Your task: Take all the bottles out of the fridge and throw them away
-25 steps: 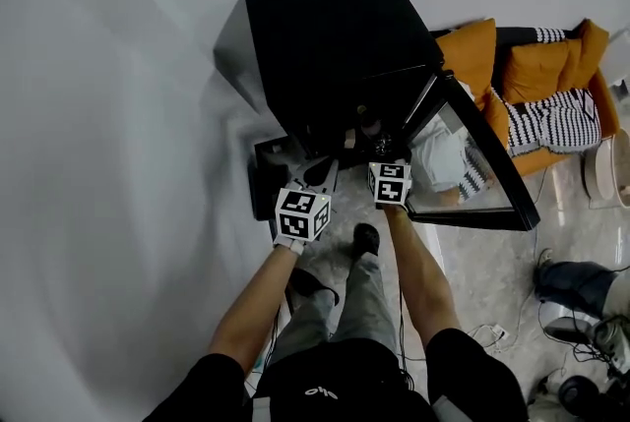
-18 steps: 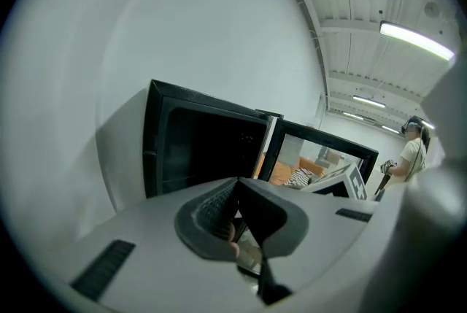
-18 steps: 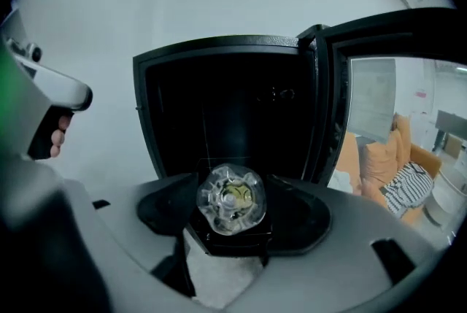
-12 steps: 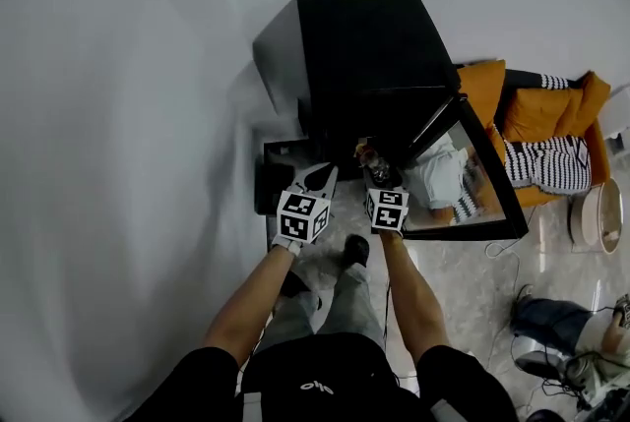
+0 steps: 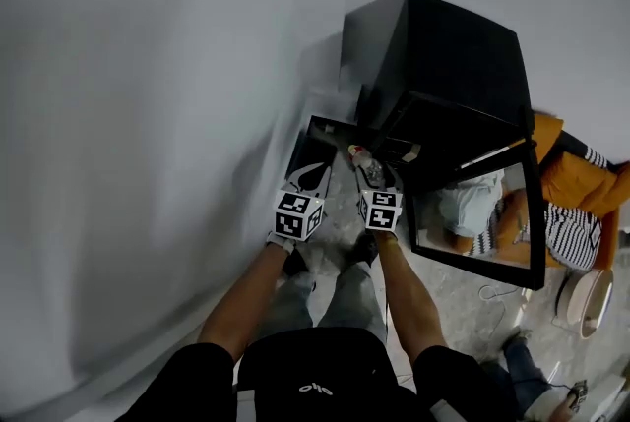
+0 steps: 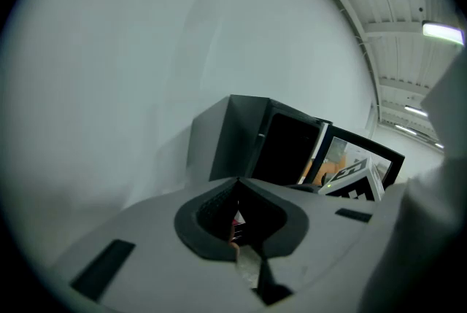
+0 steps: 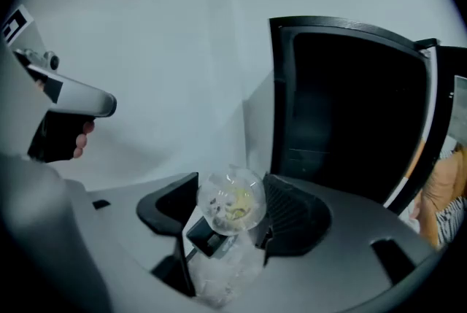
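- Clear crumpled plastic bottle (image 7: 232,211) is clamped base-forward in the right gripper (image 7: 232,186), outside the open black fridge (image 5: 443,66), presumably for binning.
- Left gripper (image 6: 237,186) jaws meet, apparently carrying nothing.

The white wall (image 5: 148,135) closes off the whole left side. Ahead, the black fridge (image 5: 433,46) stands near the wall, its dark cavity open. Its glass door (image 5: 479,218) is swung out to the right and bars that side. A dark open box (image 5: 325,127) sits on the floor at the wall's foot, just beside the fridge. Bare floor (image 5: 342,204) between box and door leaves a narrow lane to the cavity. An orange sofa (image 5: 576,184) lies beyond the door.
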Demonstrator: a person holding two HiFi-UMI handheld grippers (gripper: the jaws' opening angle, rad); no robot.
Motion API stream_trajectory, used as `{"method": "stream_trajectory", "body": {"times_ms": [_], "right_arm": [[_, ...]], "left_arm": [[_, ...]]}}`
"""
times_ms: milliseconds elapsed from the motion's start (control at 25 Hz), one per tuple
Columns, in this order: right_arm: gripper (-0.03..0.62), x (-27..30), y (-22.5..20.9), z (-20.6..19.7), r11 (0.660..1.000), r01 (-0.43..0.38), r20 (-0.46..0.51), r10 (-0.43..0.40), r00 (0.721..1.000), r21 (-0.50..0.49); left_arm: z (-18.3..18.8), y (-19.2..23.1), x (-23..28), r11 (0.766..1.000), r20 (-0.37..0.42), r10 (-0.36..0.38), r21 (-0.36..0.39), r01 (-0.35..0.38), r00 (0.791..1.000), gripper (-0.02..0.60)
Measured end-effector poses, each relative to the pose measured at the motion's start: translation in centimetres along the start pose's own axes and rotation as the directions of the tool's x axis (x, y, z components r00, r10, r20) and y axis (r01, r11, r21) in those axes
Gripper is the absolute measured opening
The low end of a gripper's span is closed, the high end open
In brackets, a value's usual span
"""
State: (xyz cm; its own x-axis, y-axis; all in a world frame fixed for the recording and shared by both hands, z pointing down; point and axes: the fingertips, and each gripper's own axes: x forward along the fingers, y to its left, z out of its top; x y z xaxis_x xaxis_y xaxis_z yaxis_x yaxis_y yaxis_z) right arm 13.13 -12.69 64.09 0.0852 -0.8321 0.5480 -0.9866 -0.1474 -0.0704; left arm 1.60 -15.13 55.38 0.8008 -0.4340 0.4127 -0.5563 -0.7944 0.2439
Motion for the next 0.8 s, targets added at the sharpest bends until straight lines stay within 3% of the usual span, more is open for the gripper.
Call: {"method": "stream_trajectory", "body": {"times_ms": [200,360,560,800], "right_arm": [[0.299,4.6,7.4,0.1,0.984,-0.152,-0.032,0.149,0.988,-0.090],[0.299,6.8,10.8,-0.3,0.970,-0.208,-0.069,0.201,0.977,-0.128],[0.299,9.0,12.4,-0.4,0.958,-0.243,-0.098,0.230,0.968,-0.152],[0.299,12.2,12.4,-1.7,0.953,-0.254,-0.125,0.235,0.964,-0.167]], "left_arm": [[-2.2,6.4,-4.1,0.983,0.010,0.162,-0.092,-0.161,0.987,0.000],[-3.7,9.5,-6.1,0.965,0.002,0.228,-0.136,-0.225,0.974,0.000],[-4.4,11.8,-6.6,0.950,-0.004,0.266,-0.168,-0.263,0.964,0.000],[-5.8,13.1,-4.5,0.953,-0.018,0.253,-0.167,-0.252,0.967,0.000]]}}
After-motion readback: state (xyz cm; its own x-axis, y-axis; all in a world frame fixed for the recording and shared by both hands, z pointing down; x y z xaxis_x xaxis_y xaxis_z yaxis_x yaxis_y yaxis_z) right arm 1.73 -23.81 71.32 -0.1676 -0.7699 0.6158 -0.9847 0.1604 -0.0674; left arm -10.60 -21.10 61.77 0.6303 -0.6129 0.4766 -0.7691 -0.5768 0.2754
